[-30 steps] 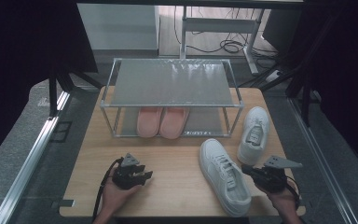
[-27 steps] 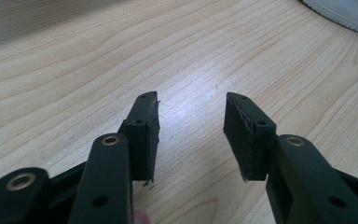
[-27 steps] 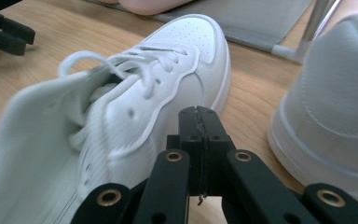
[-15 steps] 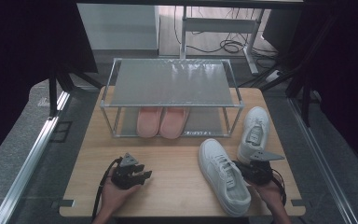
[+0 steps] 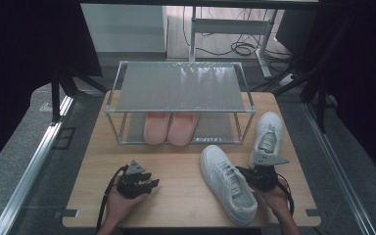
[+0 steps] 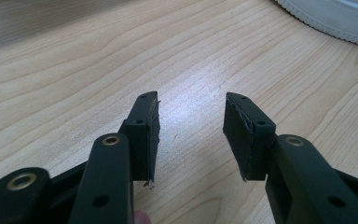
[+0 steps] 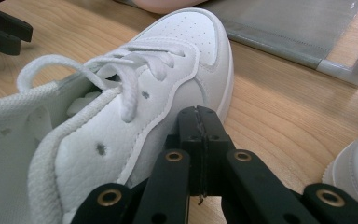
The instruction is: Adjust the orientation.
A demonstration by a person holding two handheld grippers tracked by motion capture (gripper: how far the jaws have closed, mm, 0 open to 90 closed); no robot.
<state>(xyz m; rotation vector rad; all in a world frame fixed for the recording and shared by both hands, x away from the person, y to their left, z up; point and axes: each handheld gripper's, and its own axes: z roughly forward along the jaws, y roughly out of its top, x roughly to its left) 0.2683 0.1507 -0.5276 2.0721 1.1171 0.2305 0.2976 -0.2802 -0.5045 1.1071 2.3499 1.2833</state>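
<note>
A: Two white sneakers; where's the nearer sneaker (image 5: 227, 183)?
B: On the surface (image 5: 176, 166) (toe toward the rack (image 5: 178, 95)), lengthwise front-to-back, beside the closed, empty right gripper (image 5: 242, 174).
A: Left gripper (image 5: 152, 185)?
B: Open, empty.

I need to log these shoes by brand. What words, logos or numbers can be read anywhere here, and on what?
None can be read.
Nearer white sneaker: plain leather, laces and small holes, no logo or lettering.
Farther white sneaker: too small to tell.
Pink slippers on the rack's lower shelf: no text visible.
</note>
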